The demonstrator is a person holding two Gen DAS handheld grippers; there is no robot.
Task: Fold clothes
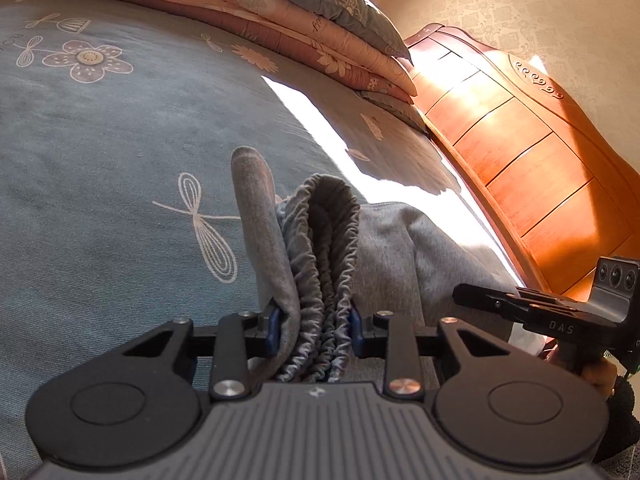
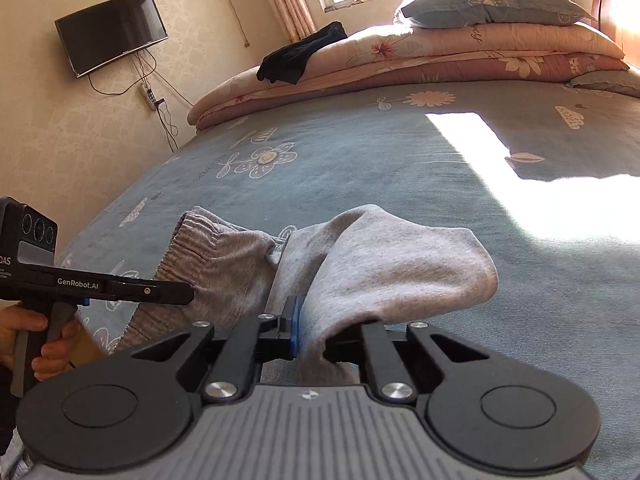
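Observation:
Grey sweatpants [image 1: 400,248] hang between both grippers above the blue bedsheet [image 1: 100,152]. My left gripper [image 1: 314,330] is shut on the gathered elastic waistband [image 1: 328,248], which bunches thickly between the blue pads. In the right wrist view my right gripper [image 2: 316,332] is shut on a fold of the same grey sweatpants [image 2: 384,264]; the cloth drapes over its right finger. The left gripper's body [image 2: 120,288] shows at the left with a hand [image 2: 48,344] on its handle. The right gripper's body [image 1: 560,304] shows at the right of the left wrist view.
Folded floral quilts [image 2: 460,52] and a pillow [image 2: 488,4] are stacked at the bed's far side, with a black garment [image 2: 304,54] on them. A wooden headboard [image 1: 520,152] runs along the right. A wall television [image 2: 112,32] and cables hang at the left.

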